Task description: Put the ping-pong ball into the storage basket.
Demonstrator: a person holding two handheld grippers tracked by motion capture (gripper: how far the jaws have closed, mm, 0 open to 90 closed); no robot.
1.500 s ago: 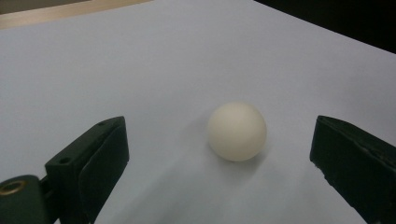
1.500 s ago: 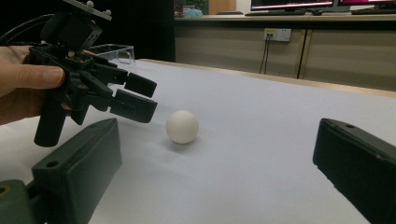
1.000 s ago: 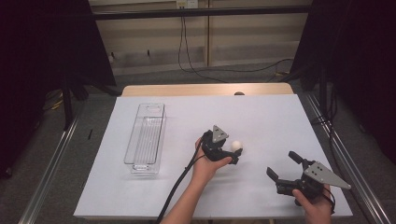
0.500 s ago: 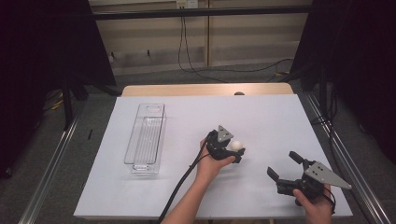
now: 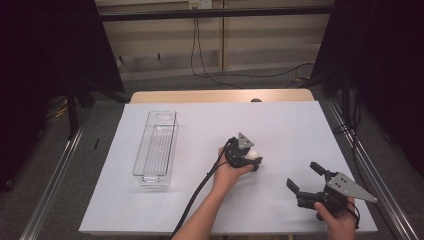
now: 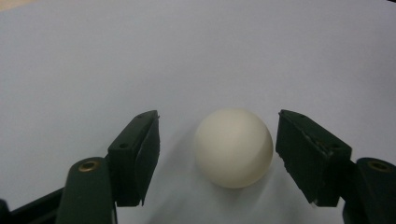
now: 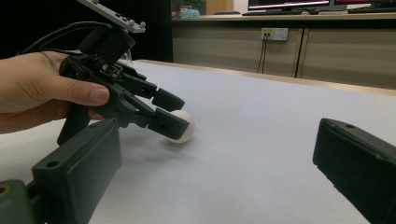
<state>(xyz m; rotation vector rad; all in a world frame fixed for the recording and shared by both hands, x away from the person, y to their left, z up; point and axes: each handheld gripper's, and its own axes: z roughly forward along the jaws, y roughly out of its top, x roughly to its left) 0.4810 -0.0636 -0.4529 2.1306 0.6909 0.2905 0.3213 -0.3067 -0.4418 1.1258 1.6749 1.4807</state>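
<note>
- The white ball (image 6: 234, 148) lies on the white bench (image 5: 300, 130), a little right of the middle and toward the near side.
- The left hand-held gripper (image 5: 253, 159) is low over the bench, and the ball sits between its two black jaws.
- In the left gripper view there is a clear gap between the ball and the left jaw. On the right side the gap is very thin, and I cannot tell if this jaw touches the ball.
- The jaws of this gripper have just been closing on the ball, but they do not pinch it yet.
- In the right gripper view the ball (image 7: 183, 126) rests on the bench, half hidden behind the near jaw of the left hand-held gripper (image 7: 170, 112).
- The right hand-held gripper (image 5: 306, 177) is at the near right part of the bench, well apart from the ball. Its jaws are spread wide and nothing is between them.
- A clear plastic tray (image 5: 156, 150) stands at the left part of the bench, well apart from the ball.
</note>
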